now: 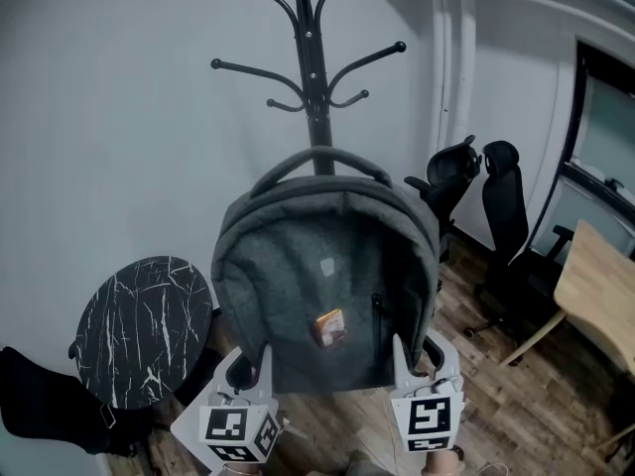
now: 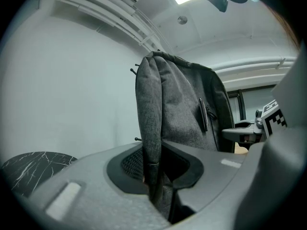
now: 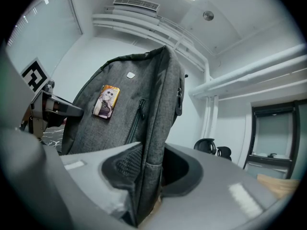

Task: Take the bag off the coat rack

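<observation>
A grey backpack [image 1: 327,266] hangs upright in front of the black coat rack [image 1: 313,58], with its top handle [image 1: 319,155] crossing the pole below the hooks. Whether the handle rests on the rack I cannot tell. My left gripper [image 1: 248,365] is shut on the bag's lower left edge, where the fabric [image 2: 153,128] is pinched between the pads. My right gripper [image 1: 412,360] is shut on the lower right edge [image 3: 151,128] in the same way. A small orange picture card [image 1: 330,326] sits on the bag's front.
A round black marble table [image 1: 144,330] stands at the lower left, with a black object [image 1: 40,405] beside it. Two black office chairs [image 1: 501,206] stand to the right by the wall. A wooden desk [image 1: 595,286] juts in at the far right over plank flooring.
</observation>
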Action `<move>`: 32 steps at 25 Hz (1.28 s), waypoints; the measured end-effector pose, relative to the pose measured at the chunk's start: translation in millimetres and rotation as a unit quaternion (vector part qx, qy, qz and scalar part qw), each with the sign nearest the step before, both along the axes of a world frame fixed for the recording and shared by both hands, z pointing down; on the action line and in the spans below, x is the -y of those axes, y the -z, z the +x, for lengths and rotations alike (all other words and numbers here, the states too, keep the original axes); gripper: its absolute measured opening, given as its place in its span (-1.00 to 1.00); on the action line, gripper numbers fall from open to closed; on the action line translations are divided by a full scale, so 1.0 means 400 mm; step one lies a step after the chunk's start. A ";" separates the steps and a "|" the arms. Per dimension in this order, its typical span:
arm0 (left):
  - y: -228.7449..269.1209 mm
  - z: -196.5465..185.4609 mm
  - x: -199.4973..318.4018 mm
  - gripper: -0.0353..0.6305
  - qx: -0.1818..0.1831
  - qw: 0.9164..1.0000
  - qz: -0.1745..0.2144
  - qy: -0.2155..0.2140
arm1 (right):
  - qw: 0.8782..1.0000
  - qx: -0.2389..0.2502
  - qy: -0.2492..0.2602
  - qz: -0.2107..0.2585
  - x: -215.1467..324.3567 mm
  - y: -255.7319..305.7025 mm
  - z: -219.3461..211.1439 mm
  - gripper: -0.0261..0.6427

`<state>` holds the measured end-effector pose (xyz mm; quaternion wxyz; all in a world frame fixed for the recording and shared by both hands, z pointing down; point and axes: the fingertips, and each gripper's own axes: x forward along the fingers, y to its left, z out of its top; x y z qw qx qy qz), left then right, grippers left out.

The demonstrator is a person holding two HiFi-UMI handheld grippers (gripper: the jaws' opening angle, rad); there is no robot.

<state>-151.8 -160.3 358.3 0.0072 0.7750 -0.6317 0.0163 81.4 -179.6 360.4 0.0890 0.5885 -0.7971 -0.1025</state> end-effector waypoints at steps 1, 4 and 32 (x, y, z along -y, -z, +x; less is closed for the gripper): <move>0.000 -0.002 -0.006 -0.67 -0.001 1.000 0.000 -0.001 | 1.000 0.001 -0.001 0.000 -0.006 0.000 -0.003 -0.61; -0.002 -0.006 -0.022 -0.67 -0.001 1.000 -0.001 -0.005 | 1.000 -0.002 -0.005 -0.005 -0.023 -0.004 -0.006 -0.61; 0.020 -0.077 -0.137 -0.67 -0.010 1.000 0.012 -0.016 | 1.000 -0.013 -0.015 0.000 -0.159 0.028 -0.077 -0.61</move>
